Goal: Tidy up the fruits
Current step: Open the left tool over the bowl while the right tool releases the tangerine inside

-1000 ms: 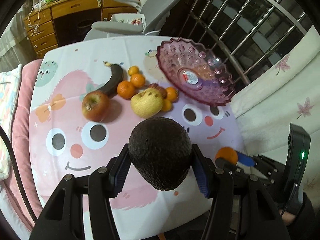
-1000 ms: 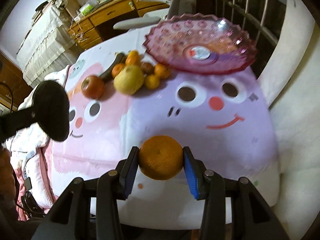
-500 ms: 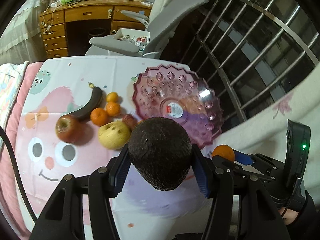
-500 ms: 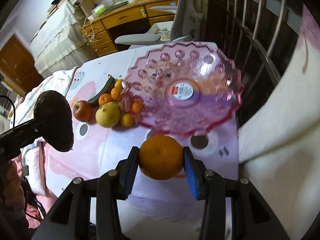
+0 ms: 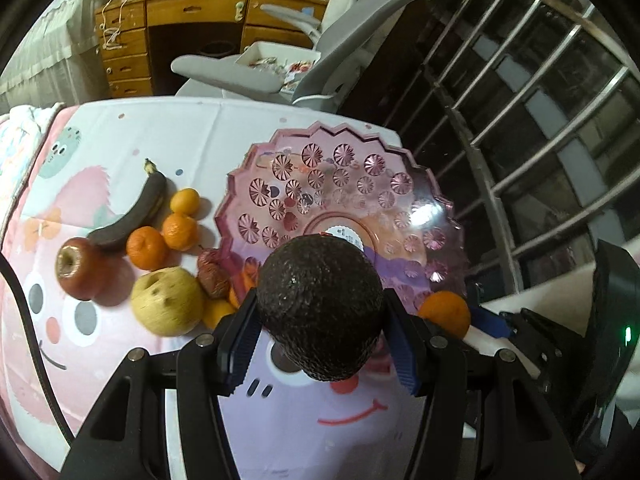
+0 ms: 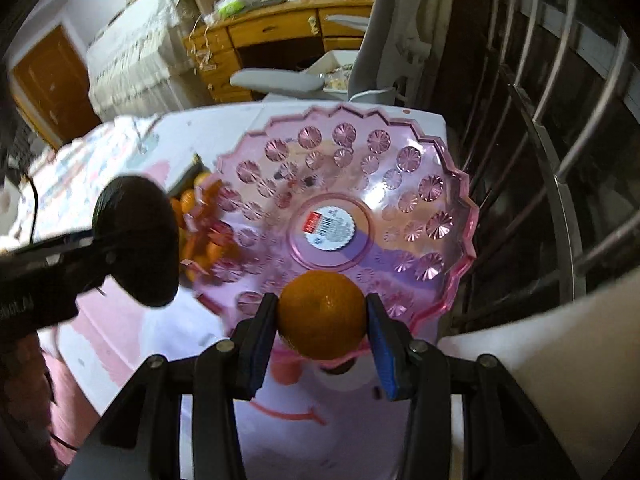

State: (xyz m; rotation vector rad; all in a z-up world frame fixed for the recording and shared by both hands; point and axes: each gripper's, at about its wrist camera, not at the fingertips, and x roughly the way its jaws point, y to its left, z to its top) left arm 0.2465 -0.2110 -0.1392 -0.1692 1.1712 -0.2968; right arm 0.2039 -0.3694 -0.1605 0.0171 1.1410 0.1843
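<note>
**A:** What have I got in each hand?

**B:** My left gripper (image 5: 320, 320) is pinching a dark, bumpy-skinned avocado (image 5: 319, 306) between its blue pads. My right gripper (image 6: 322, 320) is clamped on a round orange mandarin (image 6: 322, 315). Both fruits sit over the near rim of the pink cut-glass bowl (image 6: 436, 200), which stands at the far right corner of the table with the cartoon-face cloth (image 5: 120, 136).

**A:** Anything in the bowl?

**B:** Only a round white sticker (image 6: 330, 227) at its centre, as far as I can see.

**A:** What is around it?

**B:** Just left of the bowl lies the rest of the fruit: a blackened banana (image 5: 134, 212), three small mandarins (image 5: 176, 228), a red apple (image 5: 78, 268), a yellow dented pear (image 5: 168, 300) and a small reddish-brown fruit (image 5: 212, 272) touching the bowl's left rim. Seen through the glass, more orange pieces lie beside that rim. A metal railing (image 5: 520, 160) runs close along the table's right edge, and a grey office chair (image 5: 248, 76) stands behind the far edge.
</note>
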